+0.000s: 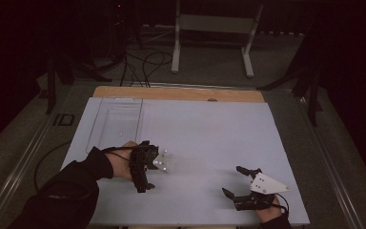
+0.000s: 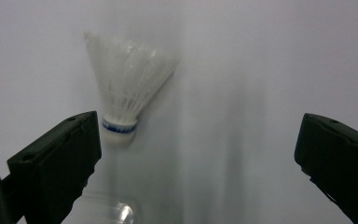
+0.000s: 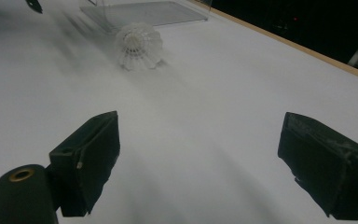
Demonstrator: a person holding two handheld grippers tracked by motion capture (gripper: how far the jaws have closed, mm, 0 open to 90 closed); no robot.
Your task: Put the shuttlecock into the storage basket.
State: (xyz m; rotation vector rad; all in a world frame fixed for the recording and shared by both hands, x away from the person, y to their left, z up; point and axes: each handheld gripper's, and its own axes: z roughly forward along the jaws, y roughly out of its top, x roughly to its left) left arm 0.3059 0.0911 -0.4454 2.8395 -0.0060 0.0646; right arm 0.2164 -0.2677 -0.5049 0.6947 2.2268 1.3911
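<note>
A white feathered shuttlecock [image 2: 126, 88] lies on its side on the white table, its cork with a blue band pointing toward my left gripper [image 2: 196, 154]. That gripper is open, and the cork sits just ahead of one jaw, off to the side of the gap. In the high view the left gripper [image 1: 150, 165] points right at the faint shuttlecock [image 1: 170, 163]. My right gripper [image 1: 232, 181] rests open near the front right of the table, holding nothing. From the right gripper [image 3: 198, 158] view the shuttlecock [image 3: 139, 45] lies well ahead, its feather skirt facing the camera.
A clear plastic tray [image 1: 116, 119] sits at the table's back left, also seen as the tray [image 3: 144, 11] beyond the shuttlecock. A wooden strip [image 1: 181, 93] edges the table's far side. Cables and a white frame stand on the floor behind.
</note>
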